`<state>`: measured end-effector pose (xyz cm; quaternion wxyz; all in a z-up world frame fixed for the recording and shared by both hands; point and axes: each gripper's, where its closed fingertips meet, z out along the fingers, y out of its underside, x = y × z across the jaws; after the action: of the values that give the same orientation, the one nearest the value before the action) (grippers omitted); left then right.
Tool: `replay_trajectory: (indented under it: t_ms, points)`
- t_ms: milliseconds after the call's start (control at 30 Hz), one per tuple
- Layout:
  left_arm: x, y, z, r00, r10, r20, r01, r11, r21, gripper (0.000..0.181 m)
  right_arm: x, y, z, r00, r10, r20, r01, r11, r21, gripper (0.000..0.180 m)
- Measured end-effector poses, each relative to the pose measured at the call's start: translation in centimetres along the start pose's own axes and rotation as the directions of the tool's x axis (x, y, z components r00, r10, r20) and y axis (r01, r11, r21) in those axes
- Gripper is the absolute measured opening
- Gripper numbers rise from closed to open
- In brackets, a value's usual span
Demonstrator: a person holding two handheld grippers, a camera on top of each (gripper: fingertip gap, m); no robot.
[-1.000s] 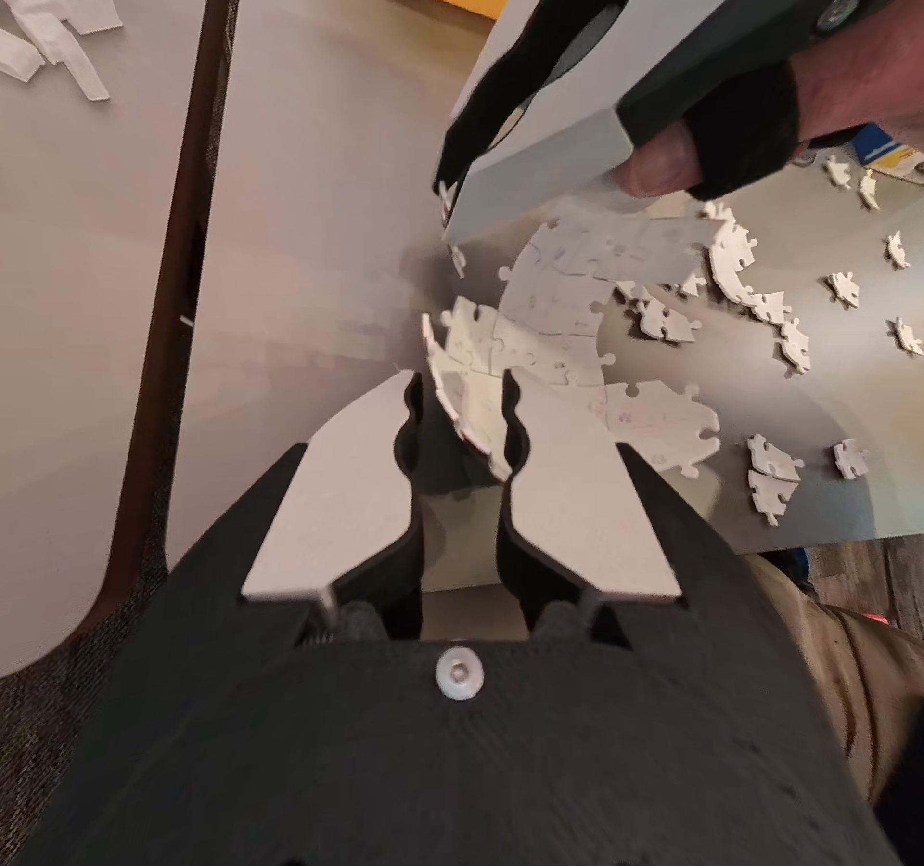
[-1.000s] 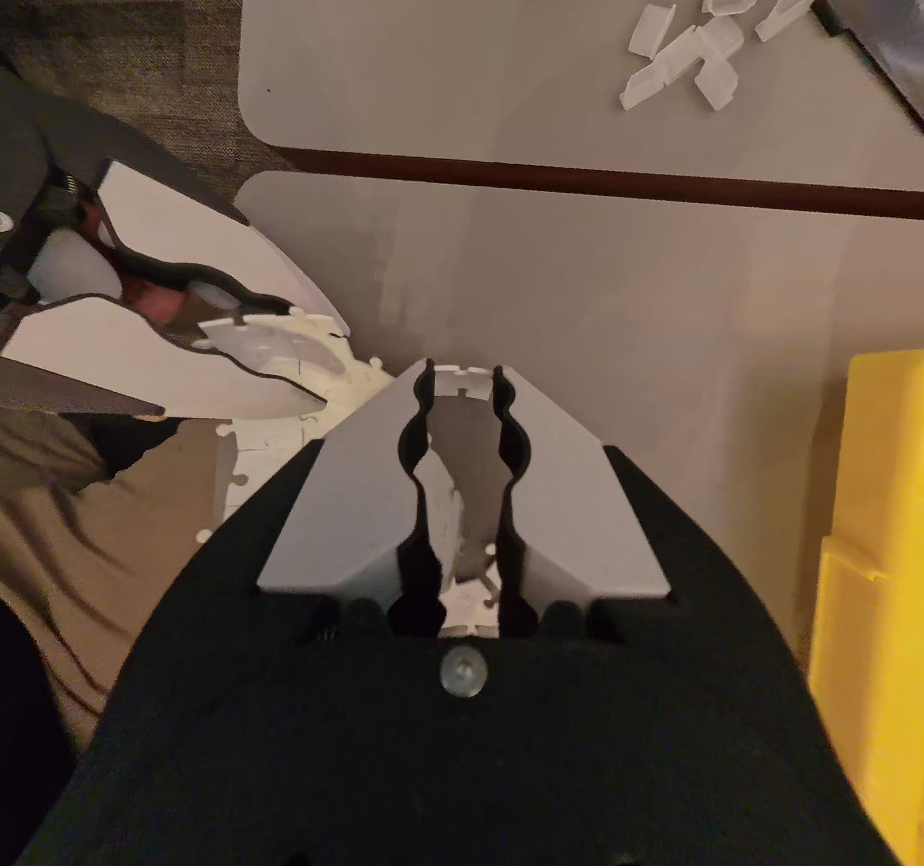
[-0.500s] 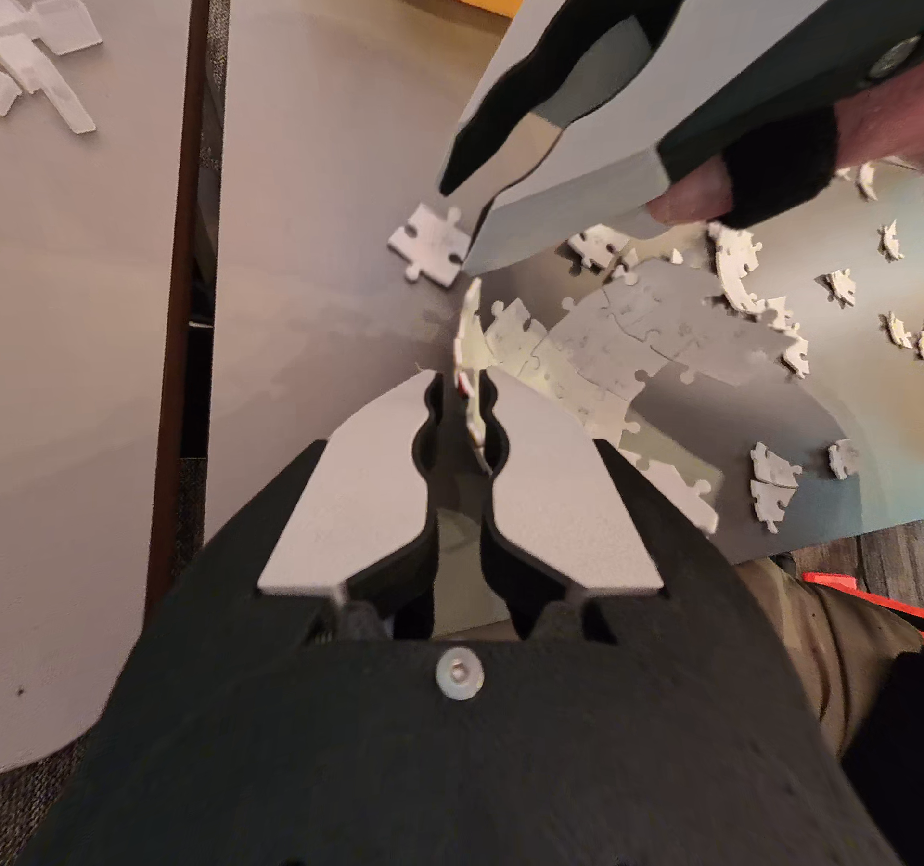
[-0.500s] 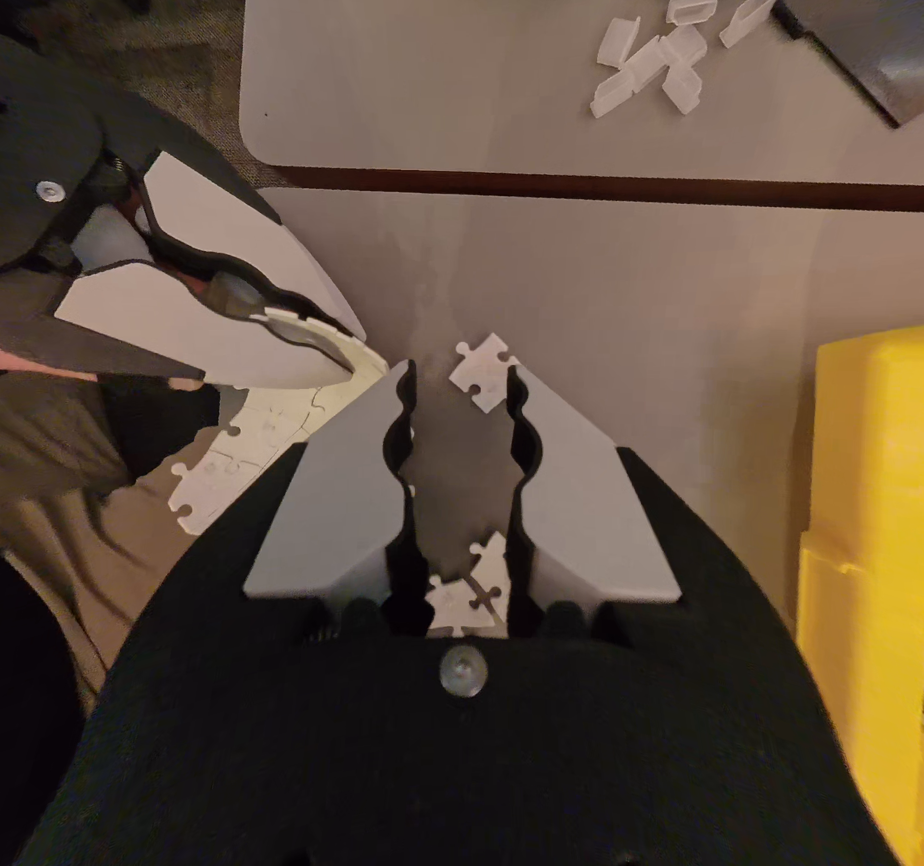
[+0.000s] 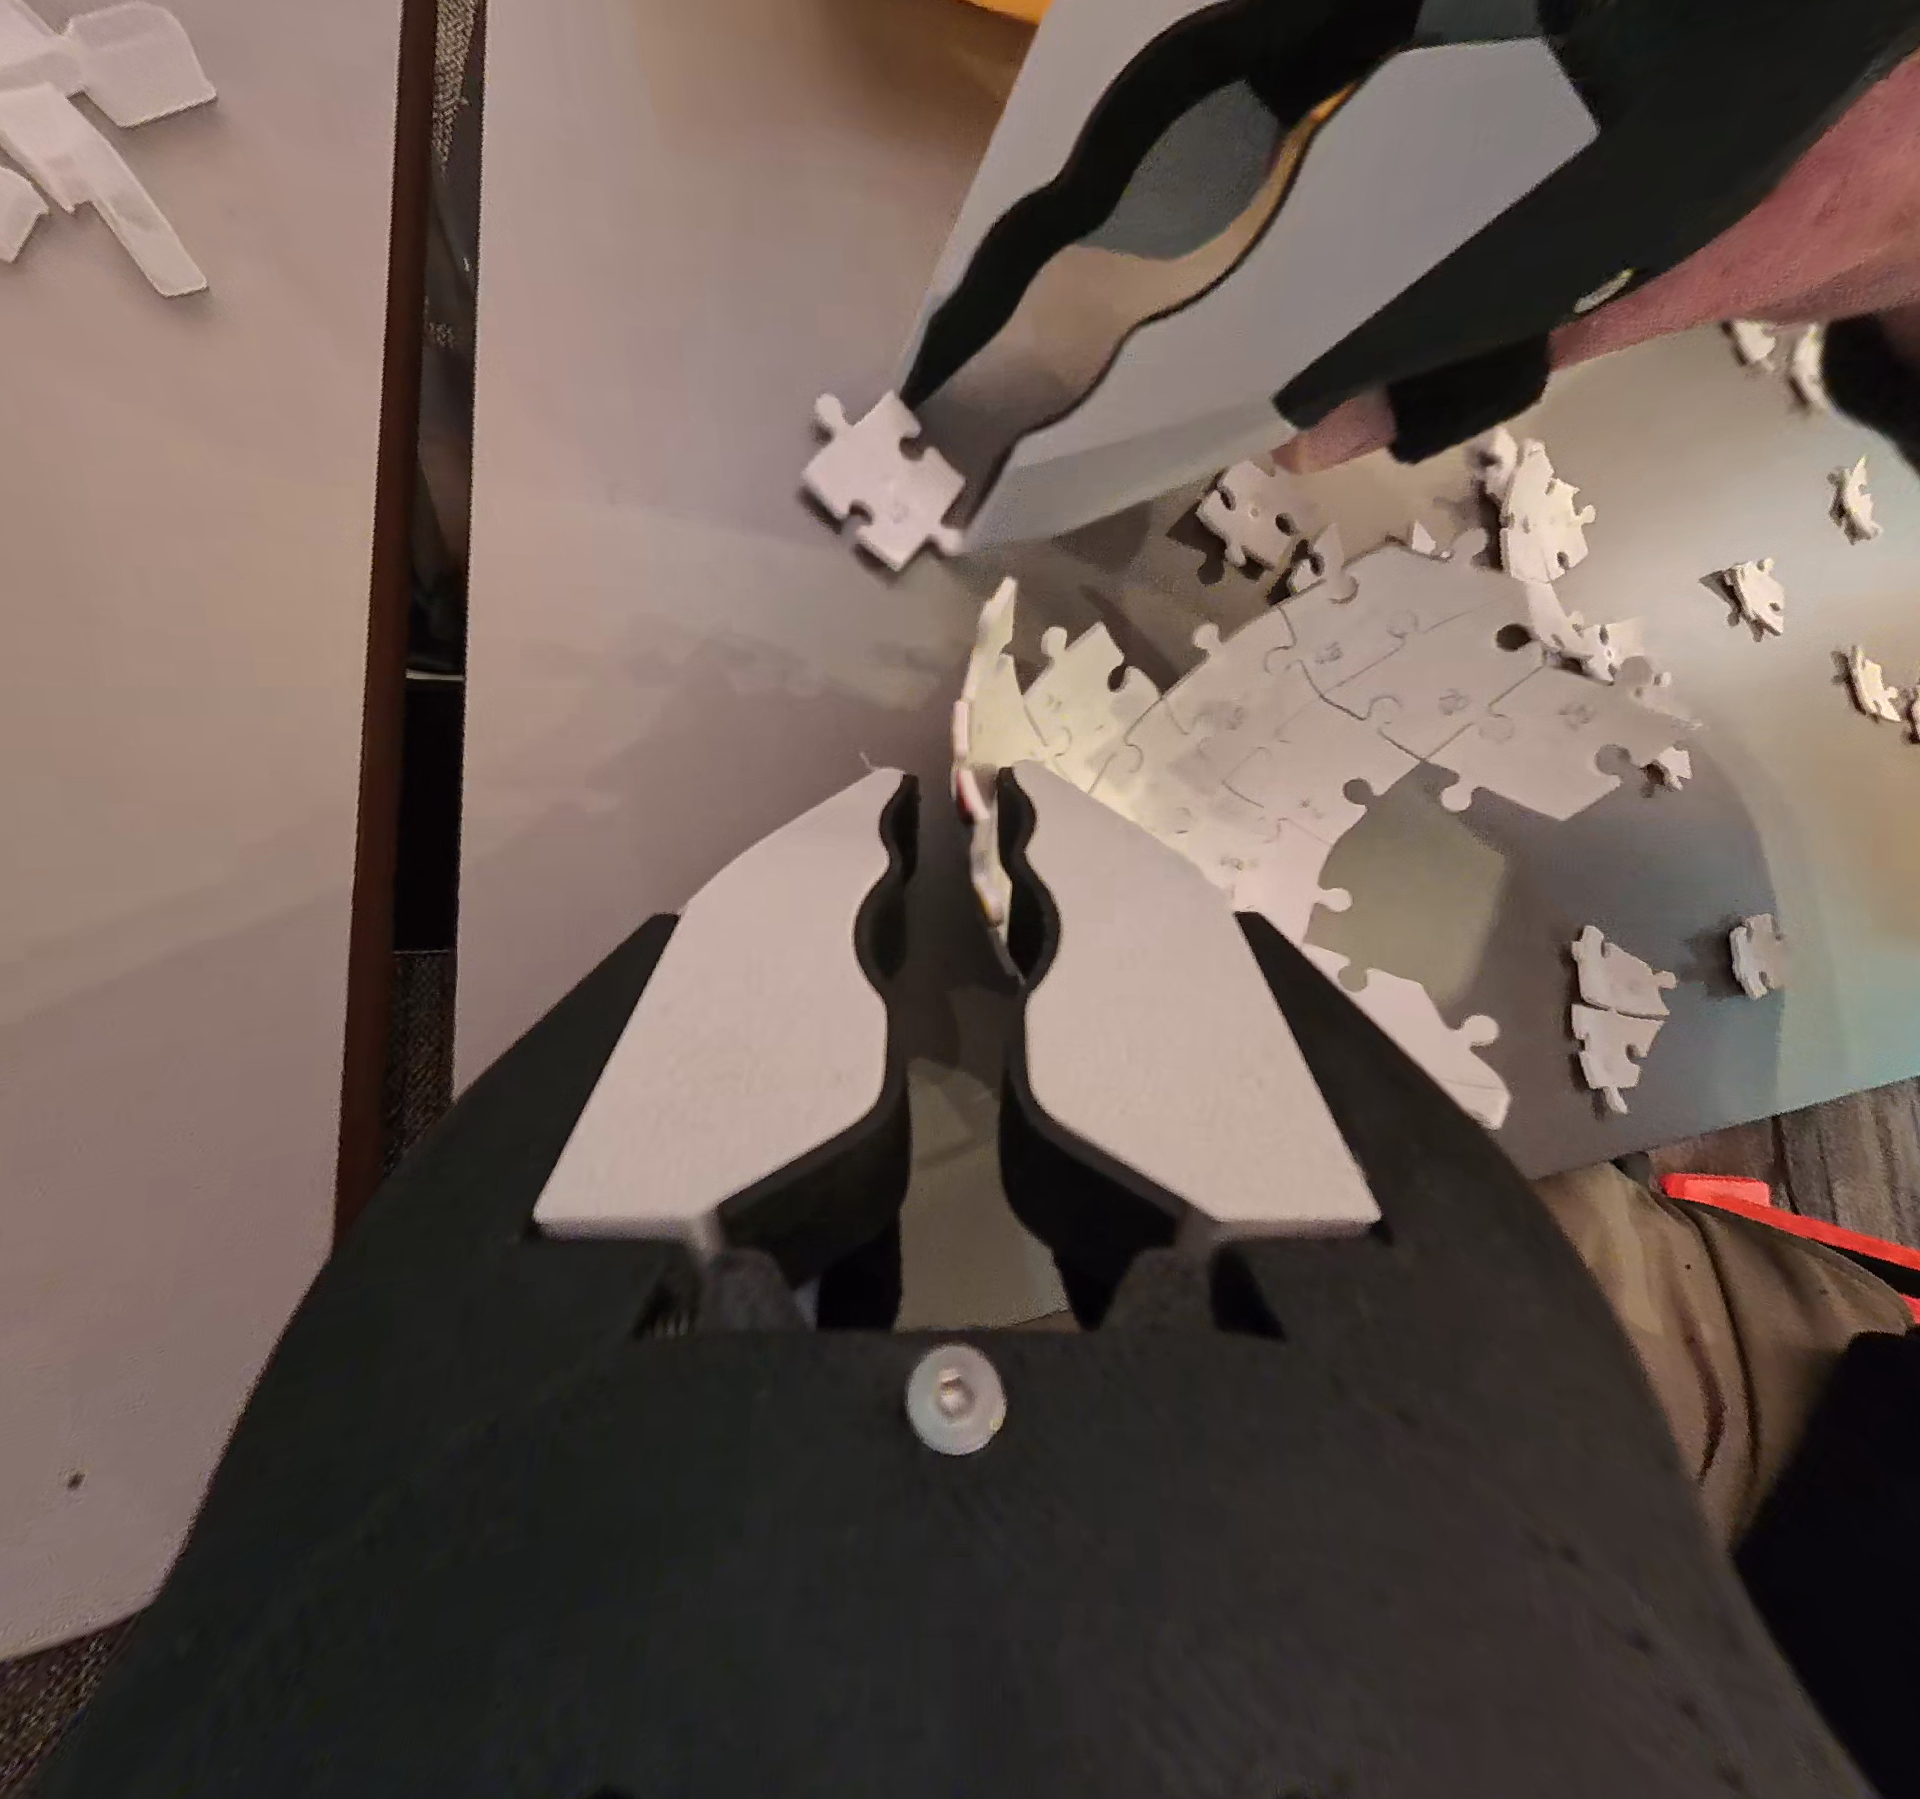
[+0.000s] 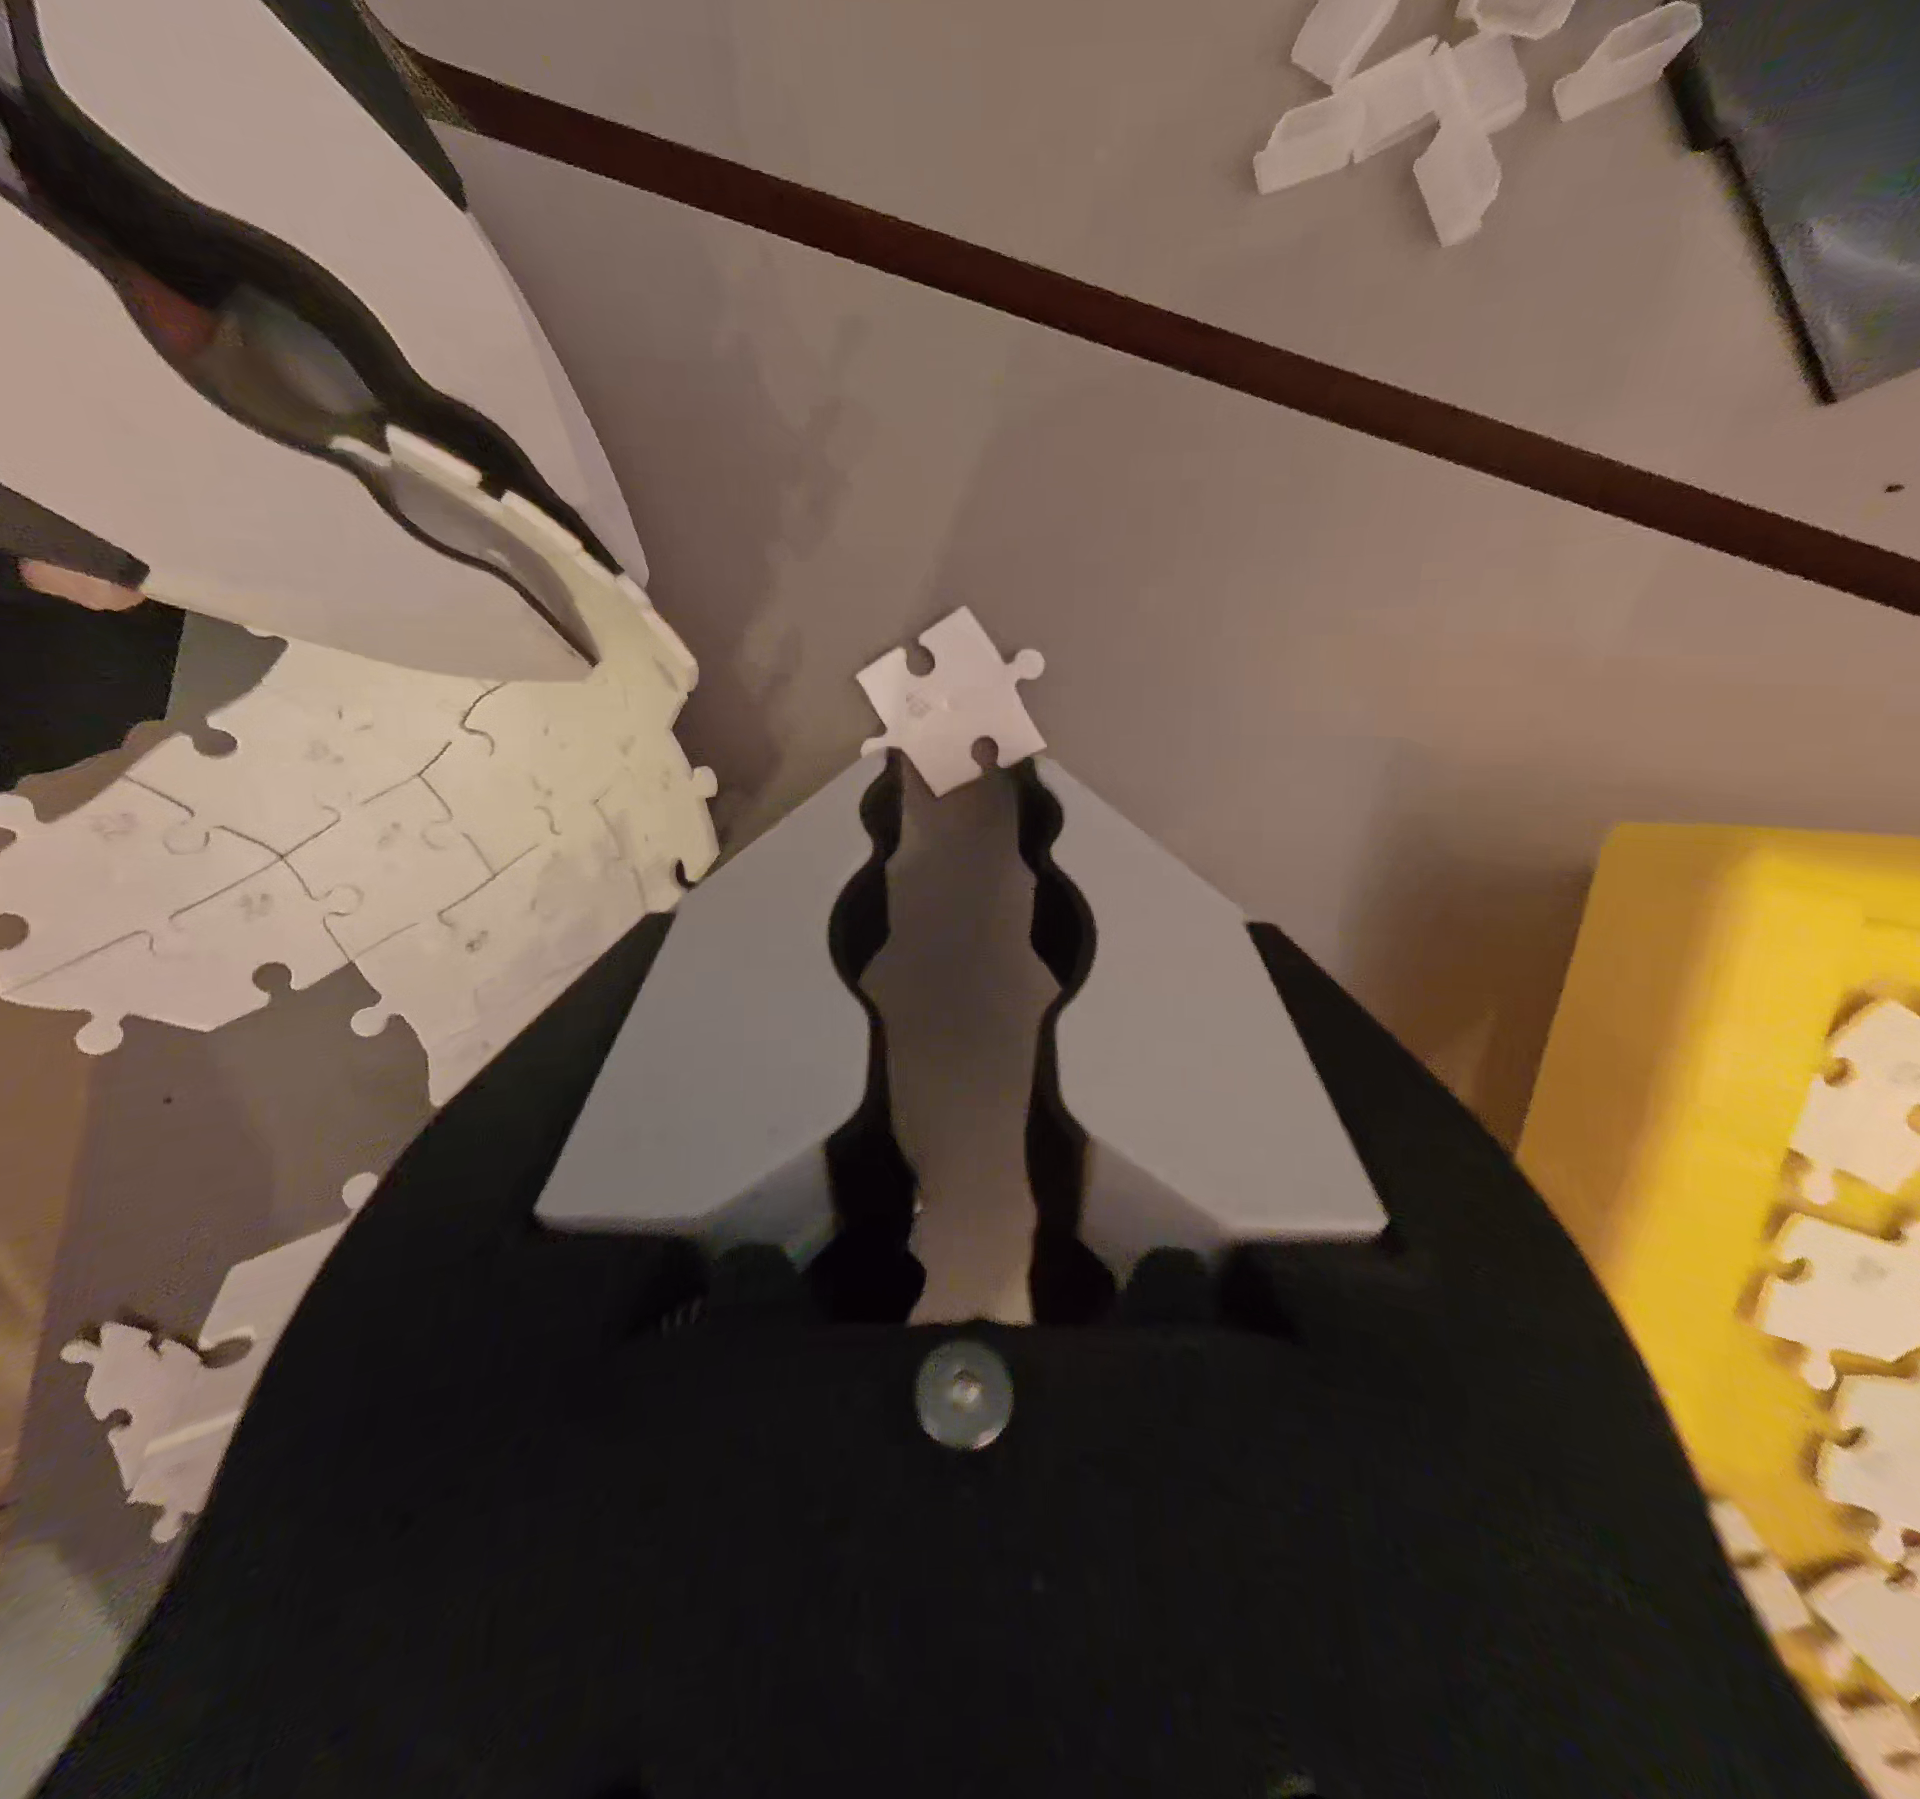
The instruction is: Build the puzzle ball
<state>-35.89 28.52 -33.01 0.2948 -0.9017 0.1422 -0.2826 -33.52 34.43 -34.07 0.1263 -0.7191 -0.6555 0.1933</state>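
A curved assembled section of white puzzle pieces (image 5: 1403, 700) lies tilted over the grey table (image 5: 675, 191). My left gripper (image 5: 958, 781) is shut on its raised left edge. In the right wrist view the section (image 6: 312, 835) sits at left with the left gripper (image 6: 608, 606) clamped on its rim. A single white puzzle piece (image 6: 951, 700) lies flat on the table. My right gripper (image 6: 953, 767) is open, its tips at the piece's near corner. In the left wrist view the right gripper (image 5: 940, 456) points down at that piece (image 5: 883, 487).
A yellow box (image 6: 1662, 1022) holding several puzzle pieces (image 6: 1860, 1230) stands at right. Loose pieces (image 5: 1621, 1001) are scattered near the table's front edge. A dark seam (image 6: 1247, 347) divides off a second table with clear plastic clips (image 6: 1434, 87) and a dark object (image 6: 1818, 191). Across from one pair of fingers to the other is roughly 7 cm.
The right gripper let a single piece drop onto the table, then came down with its tips at it. The left gripper turned the assembled section more edge-on.
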Motion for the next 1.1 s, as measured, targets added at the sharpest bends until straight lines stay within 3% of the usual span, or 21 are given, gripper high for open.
replay_trajectory:
  t_ms: [200,267,367,633,900,1100]
  points:
    - [-0.1,-0.2,0.0,1.000,0.013,-0.001,-0.013,1.000,-0.008,0.017,0.2,0.2,0.1,1.000,-0.019,0.001,0.019,1.000,0.000,0.000]
    - [-0.1,-0.4,-0.2,1.000,0.019,-0.003,-0.019,1.000,-0.001,0.019,0.6,0.4,-0.1,0.999,-0.035,-0.019,0.035,0.999,-0.011,0.005]
    - [0.0,-0.8,-0.6,1.000,0.023,-0.011,-0.023,1.000,0.015,0.021,-0.1,-0.3,-0.4,1.000,0.001,0.024,-0.001,1.000,0.025,0.028]
    - [0.0,-0.8,-0.4,0.999,0.042,-0.011,-0.042,0.999,0.002,0.023,0.1,-0.5,0.5,0.995,-0.066,-0.069,0.070,0.996,0.047,0.000]
    - [-0.2,-0.9,-0.4,0.999,0.043,-0.012,-0.043,0.999,0.005,0.025,0.2,-0.6,0.1,0.991,-0.116,-0.069,0.121,0.990,0.075,0.000]
    - [-0.3,-0.8,-0.3,0.999,0.045,-0.016,-0.045,0.999,0.001,0.025,0.2,-1.1,-0.7,0.981,-0.195,-0.014,0.196,0.979,0.053,0.016]
